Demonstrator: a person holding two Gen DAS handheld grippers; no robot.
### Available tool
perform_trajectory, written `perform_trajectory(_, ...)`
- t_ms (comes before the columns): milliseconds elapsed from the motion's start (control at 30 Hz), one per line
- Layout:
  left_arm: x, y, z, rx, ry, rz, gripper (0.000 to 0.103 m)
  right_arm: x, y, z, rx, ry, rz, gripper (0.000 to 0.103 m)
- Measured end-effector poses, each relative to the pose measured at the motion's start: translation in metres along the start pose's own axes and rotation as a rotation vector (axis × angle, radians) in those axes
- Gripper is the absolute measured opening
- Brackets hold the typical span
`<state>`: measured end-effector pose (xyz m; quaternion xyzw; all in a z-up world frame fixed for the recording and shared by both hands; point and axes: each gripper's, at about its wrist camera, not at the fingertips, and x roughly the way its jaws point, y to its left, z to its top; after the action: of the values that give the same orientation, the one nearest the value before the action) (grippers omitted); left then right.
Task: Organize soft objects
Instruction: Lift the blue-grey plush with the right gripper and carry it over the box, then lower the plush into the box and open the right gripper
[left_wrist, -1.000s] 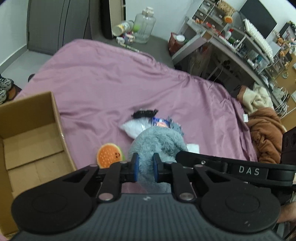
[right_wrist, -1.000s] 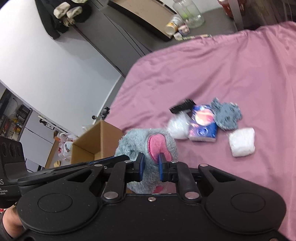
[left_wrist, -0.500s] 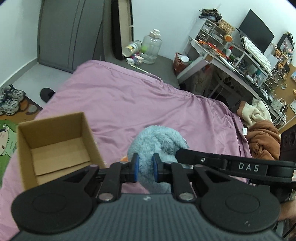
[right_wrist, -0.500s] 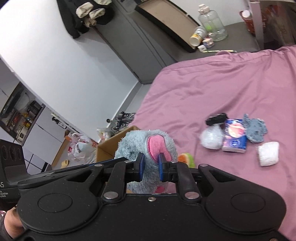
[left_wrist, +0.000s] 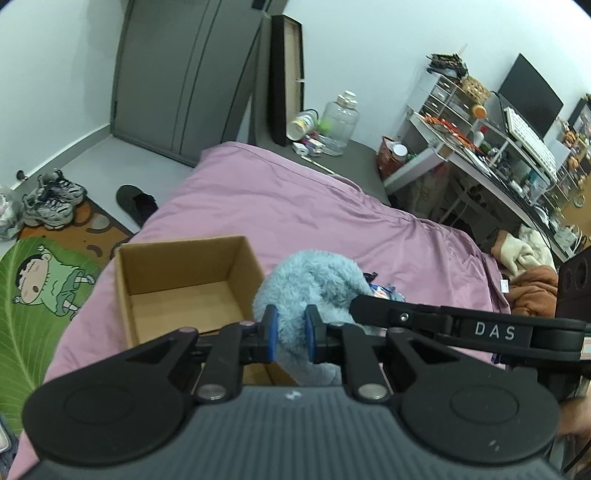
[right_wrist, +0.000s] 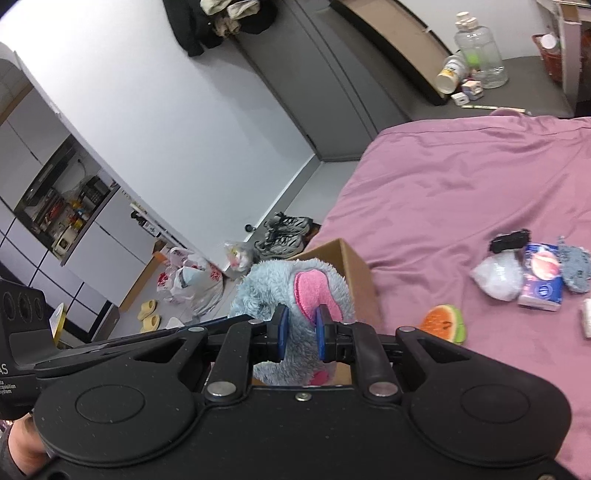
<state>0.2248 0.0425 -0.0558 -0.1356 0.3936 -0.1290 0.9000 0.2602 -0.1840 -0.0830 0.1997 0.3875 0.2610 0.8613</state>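
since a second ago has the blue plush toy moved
Yes. The blue plush toy, clamped by both grippers, was lifted off the purple bedspread and carried left to the cardboard box, away from the watermelon plush.

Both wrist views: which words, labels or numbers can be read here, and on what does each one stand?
"DAS": white letters on the black arm of the right gripper, seen in the left wrist view.
"AS": the end of the same word on the left gripper's body, cut by the frame edge; the small lines under it are too small to read.
Blue tissue pack: its print is blurred, unreadable.
Tipped can: label too small to read.
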Motion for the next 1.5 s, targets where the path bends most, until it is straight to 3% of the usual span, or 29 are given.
perform_trajectory(500,-0.014,0.061,-0.006,-0.058,-0.039,0.037,0.014,0.045,0.042,-0.009,-0.053,0.037,0.016,0.015)
perform_trajectory(833,0.006,0.099,-0.007,-0.105,-0.017,0.05,0.014,0.085,0.046,-0.014,-0.06,0.096,-0.005,0.016)
perform_trajectory(1167,0.042,0.109,0.003,-0.105,0.012,0.082,0.014,0.114,0.038,-0.005,-0.036,0.133,-0.036,0.016)
perform_trajectory(1500,0.052,0.108,0.004,-0.087,0.042,0.126,0.016,0.129,0.028,-0.001,-0.001,0.128,-0.063,0.016)
